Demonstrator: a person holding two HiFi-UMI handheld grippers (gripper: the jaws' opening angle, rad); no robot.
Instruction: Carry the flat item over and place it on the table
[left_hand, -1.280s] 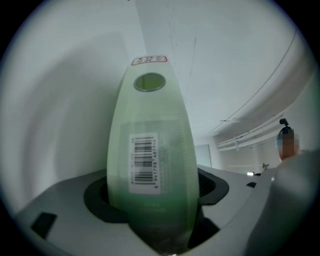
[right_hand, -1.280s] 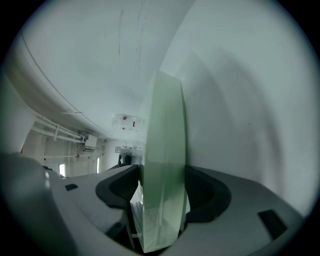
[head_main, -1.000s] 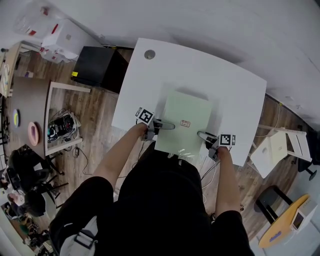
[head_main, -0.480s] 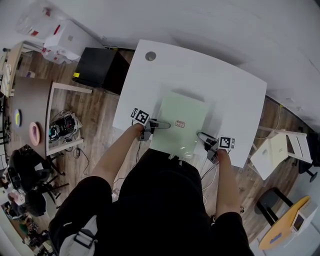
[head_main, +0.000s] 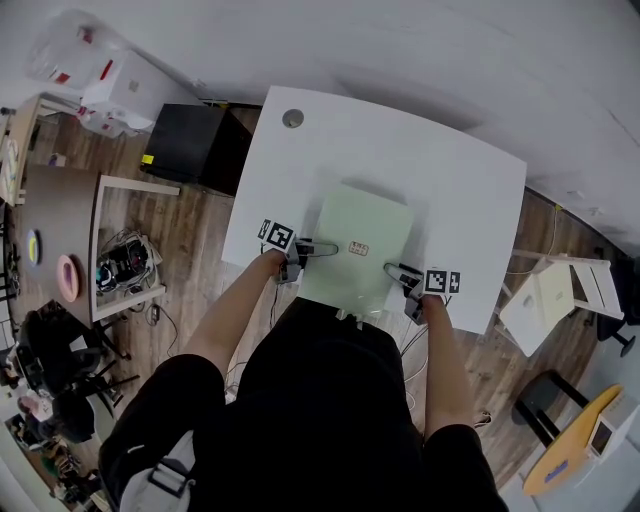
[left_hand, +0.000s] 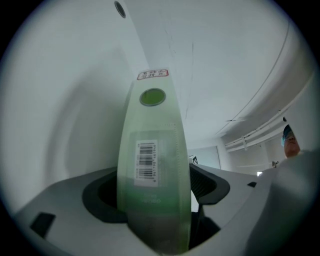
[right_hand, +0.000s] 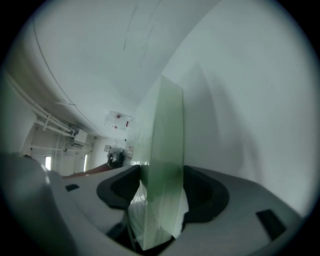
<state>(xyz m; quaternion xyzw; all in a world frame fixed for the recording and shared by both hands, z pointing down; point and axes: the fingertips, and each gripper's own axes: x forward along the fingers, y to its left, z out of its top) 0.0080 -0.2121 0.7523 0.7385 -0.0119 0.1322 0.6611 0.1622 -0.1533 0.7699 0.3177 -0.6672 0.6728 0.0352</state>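
– Flat item (head_main: 368, 215): pale green, wrapped in clear film, and you have it from both sides. Your left gripper (head_main: 325, 247) is pinched on its left edge and your right gripper (head_main: 392, 271) on its right edge.

– Agreed. In your left gripper view the slab runs straight out from between the two dark pads and fills the gap between them. A white barcode label (left_hand: 146, 160) sits just ahead of the pads. A round green mark (left_hand: 152, 97) is farther out, and a red-framed label (left_hand: 152, 74) is beyond that.

– Your right gripper view shows the same thing. The green slab passes between the pads, both are pressed against it, and crinkled film is bunched at the root of the jaws.

– The white table (head_main: 450, 190) lies under and beyond both of your tools. The item's near edge hangs past the table's edge, toward your body.

– I cannot tell whether the item rests on the tabletop or hangs just above it.
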